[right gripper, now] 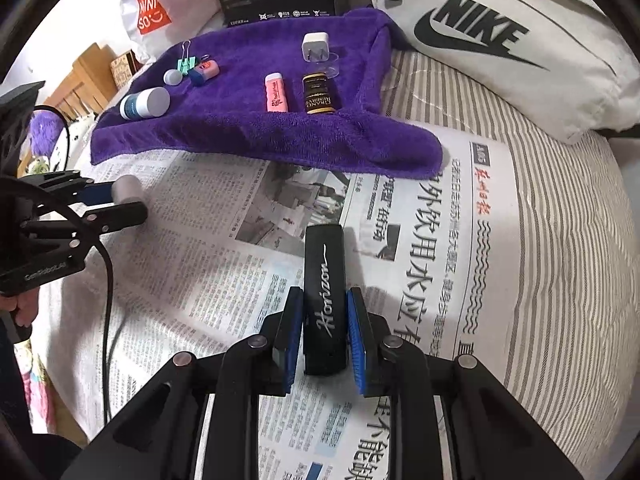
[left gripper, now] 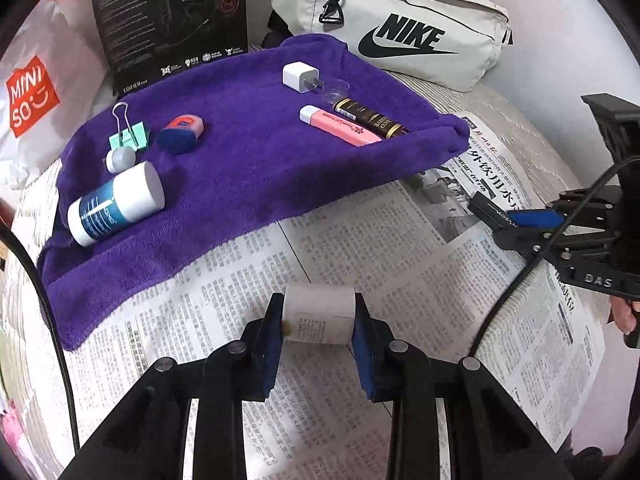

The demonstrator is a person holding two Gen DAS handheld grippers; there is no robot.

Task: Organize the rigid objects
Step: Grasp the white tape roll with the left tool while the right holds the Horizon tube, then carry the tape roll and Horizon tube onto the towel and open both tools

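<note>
Both tongs loaded, low over the spread newspaper (right gripper: 224, 280).

Left gripper (left gripper: 319, 316) pinching a short white plastic cylinder (left gripper: 319, 310) crosswise between its blue pads, just above the newsprint near the front hem of the purple fleece towel (left gripper: 248, 168). Right gripper (right gripper: 322, 332) clamped on a black rectangular case lettered "Horizon" (right gripper: 323, 288), standing lengthwise between the fingers, over the paper's headline side. On the towel, left group: white-capped blue bottle (left gripper: 116, 204) lying on its side, small grey-white round cap (left gripper: 120, 159) beside it, mint-green binder clip (left gripper: 129, 132), blue-and-pink eraser (left gripper: 180, 132). Right group: white wall charger (left gripper: 299, 76), clear plastic cap (left gripper: 336, 90) touching its prongs, pink highlighter (left gripper: 340, 126) side by side with a dark brown gold-lettered tube (left gripper: 372, 118). Behind: off-white Nike bag (left gripper: 400, 20), black headset box (left gripper: 172, 16), white Miniso bag (left gripper: 32, 96).
</note>
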